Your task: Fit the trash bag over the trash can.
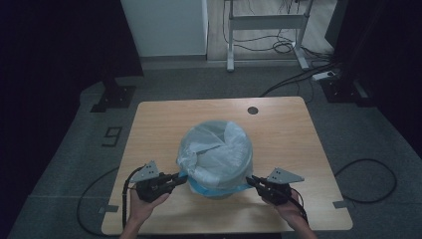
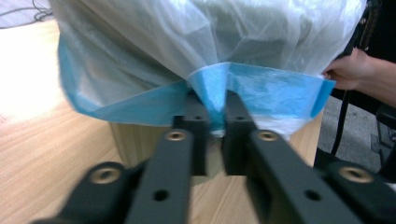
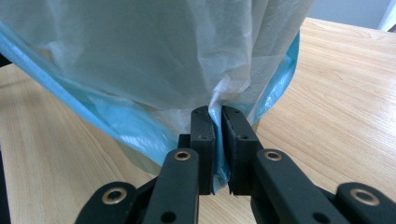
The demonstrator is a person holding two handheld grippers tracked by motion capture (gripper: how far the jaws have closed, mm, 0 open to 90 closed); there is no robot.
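Bag hem seems pinched by both grippers, left and right.

One bin, one bag, two claws, one table

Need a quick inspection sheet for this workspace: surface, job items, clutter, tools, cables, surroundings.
Surface: wooden table, with a round cable hole near the far edge.
Job's things: small bin lined with a translucent bin bag; the bag's blue-edged hem hangs over the rim.
Clutter: nothing seen.
Grippers: left tool shut on the blue hem; right tool shut on the bag's lower edge, at opposite sides of the bin.
Cables: one black cable trails from the left tool; loose cables on the floor at right.
Surroundings: grey floor; white desk frame and a power strip beyond the table.
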